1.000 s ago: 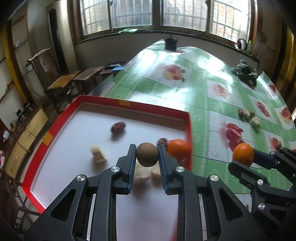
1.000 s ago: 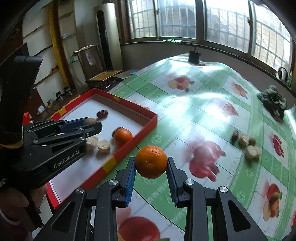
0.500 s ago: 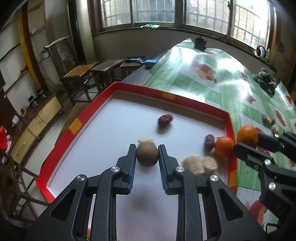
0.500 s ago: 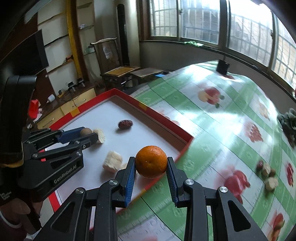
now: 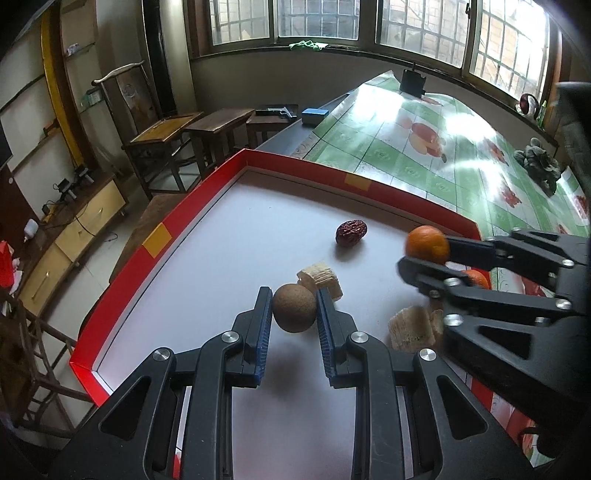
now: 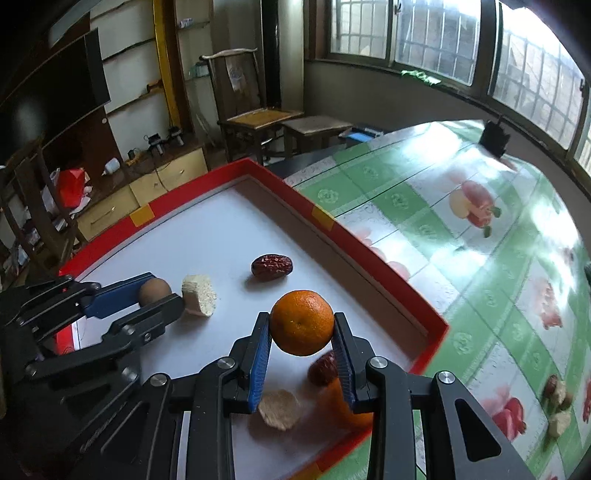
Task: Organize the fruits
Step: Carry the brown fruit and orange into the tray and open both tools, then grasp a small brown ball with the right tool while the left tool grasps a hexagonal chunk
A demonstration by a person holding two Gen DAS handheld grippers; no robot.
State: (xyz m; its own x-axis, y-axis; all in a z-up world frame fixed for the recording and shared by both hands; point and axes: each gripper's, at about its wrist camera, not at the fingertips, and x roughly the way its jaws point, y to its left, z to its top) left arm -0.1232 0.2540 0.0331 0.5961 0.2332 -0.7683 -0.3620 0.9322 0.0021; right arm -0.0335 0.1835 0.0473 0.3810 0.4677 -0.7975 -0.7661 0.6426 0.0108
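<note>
1. The left gripper [image 5: 294, 312] is clamping a round brown fruit [image 5: 294, 308] between its blue-padded fingers, hovering just over the white floor of the red-walled tray [image 5: 192, 206].
2. The right gripper [image 6: 301, 334] is squeezing a tangerine [image 6: 301, 322] between its fingers, holding it above the tray's near right corner.
3. Lying in the tray are a red date [image 5: 351, 231] near the far wall, a pale ridged chunk [image 5: 322, 277] just beyond the brown fruit, and another pale chunk [image 5: 410, 328] beside the right gripper. Under the right gripper, a second tangerine [image 6: 345, 406], a second date [image 6: 323, 370] and a pale round slice [image 6: 279, 408] are sitting close together.
4. The tray is resting on a glossy green-and-white tablecloth [image 6: 461, 236] printed with fruit pictures; a small cluster of dates and pale pieces [image 6: 557, 402] is lying on it, well apart from the tray.
5. Barred windows [image 5: 417, 22] are lining the far wall, with a wooden chair [image 6: 255, 110], low stools and a yellow-fronted cabinet [image 6: 166, 181] standing beside the table.
6. No writing is showing clearly enough to read.
</note>
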